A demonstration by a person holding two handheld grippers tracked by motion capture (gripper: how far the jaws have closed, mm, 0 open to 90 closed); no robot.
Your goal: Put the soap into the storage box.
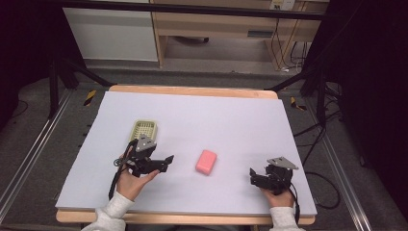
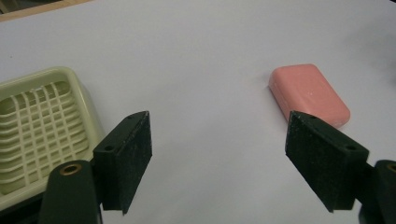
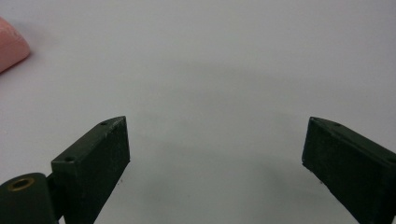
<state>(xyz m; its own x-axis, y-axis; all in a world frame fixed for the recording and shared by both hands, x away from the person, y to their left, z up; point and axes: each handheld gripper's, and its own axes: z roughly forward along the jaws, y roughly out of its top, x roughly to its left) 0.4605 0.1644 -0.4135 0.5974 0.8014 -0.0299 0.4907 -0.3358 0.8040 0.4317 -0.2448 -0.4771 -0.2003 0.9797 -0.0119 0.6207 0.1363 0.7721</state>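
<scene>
A pink bar of soap [image 1: 207, 161] lies flat near the middle of the white-covered table [image 1: 231, 115]. A pale green slotted soap dish [image 1: 144, 129] sits left of it, with nothing in it. My left gripper [image 1: 167, 160] is just in front of the dish, pointing right toward the soap, open and holding nothing. In the left gripper view the dish [image 2: 42, 135] lies beside the left jaw and the soap [image 2: 308, 93] just beyond the right jaw, with the gripper [image 2: 219, 135] spread wide. My right gripper [image 1: 253, 174] rests open right of the soap. In the right gripper view its jaws [image 3: 215, 135] are apart over bare sheet, the soap's corner [image 3: 11, 46] at far left.
The wooden table edge [image 1: 192, 90] runs along the far side. Beyond it stand a wooden cabinet [image 1: 216, 29] and black stand legs [image 1: 53, 82]. Cables [image 1: 327, 125] trail on the floor at the right.
</scene>
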